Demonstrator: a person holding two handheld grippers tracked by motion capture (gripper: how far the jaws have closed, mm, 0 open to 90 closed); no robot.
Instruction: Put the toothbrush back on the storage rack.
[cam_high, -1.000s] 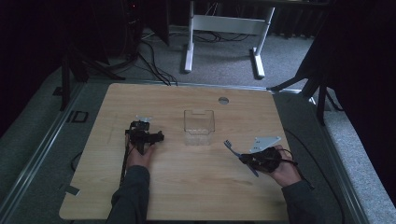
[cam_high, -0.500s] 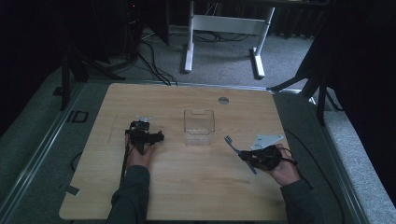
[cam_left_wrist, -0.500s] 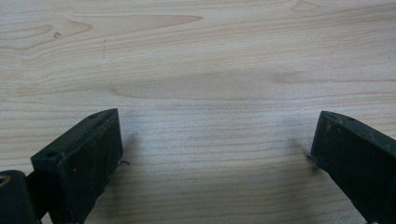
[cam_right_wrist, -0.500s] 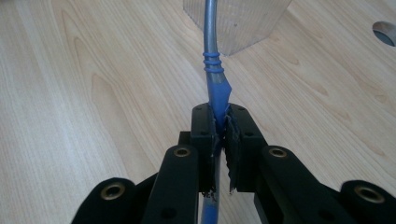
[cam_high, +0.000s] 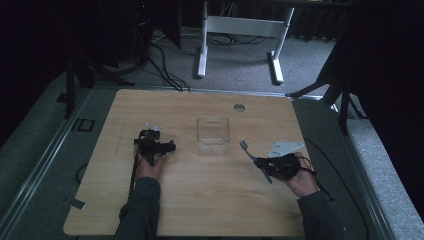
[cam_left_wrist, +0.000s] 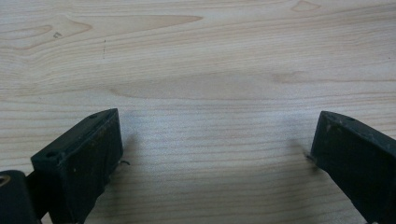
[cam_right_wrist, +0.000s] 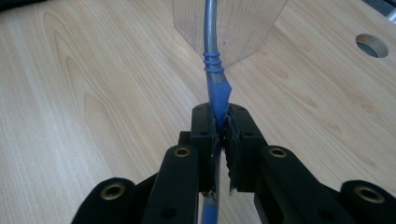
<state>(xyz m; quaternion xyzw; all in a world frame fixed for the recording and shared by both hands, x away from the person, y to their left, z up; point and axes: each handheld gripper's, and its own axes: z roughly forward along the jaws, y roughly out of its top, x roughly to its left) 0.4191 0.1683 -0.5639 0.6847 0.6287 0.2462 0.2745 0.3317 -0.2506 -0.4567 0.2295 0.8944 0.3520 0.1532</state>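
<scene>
A fork (cam_high: 248, 152) with a blue handle (cam_right_wrist: 218, 95) and metal stem sticks out of my right gripper (cam_right_wrist: 221, 122), whose jaws are shut on the handle. Its tines point toward the clear plastic box (cam_high: 213, 136) standing mid-table; in the right gripper view the box (cam_right_wrist: 243, 28) rises just beyond the fork's stem. My right gripper (cam_high: 272, 166) is at the table's right side, held by a hand. My left gripper (cam_high: 152, 145) rests left of the box, and in its own view its fingers (cam_left_wrist: 84, 158) stand wide apart over bare wood with nothing between them.
The wooden table (cam_high: 210, 205) has a round cable hole (cam_high: 239, 107) near its far edge. A grey three-cornered plate (cam_high: 285, 148) sits atop the right gripper. A white desk frame (cam_high: 240, 30) and cables lie on the carpet beyond the table.
</scene>
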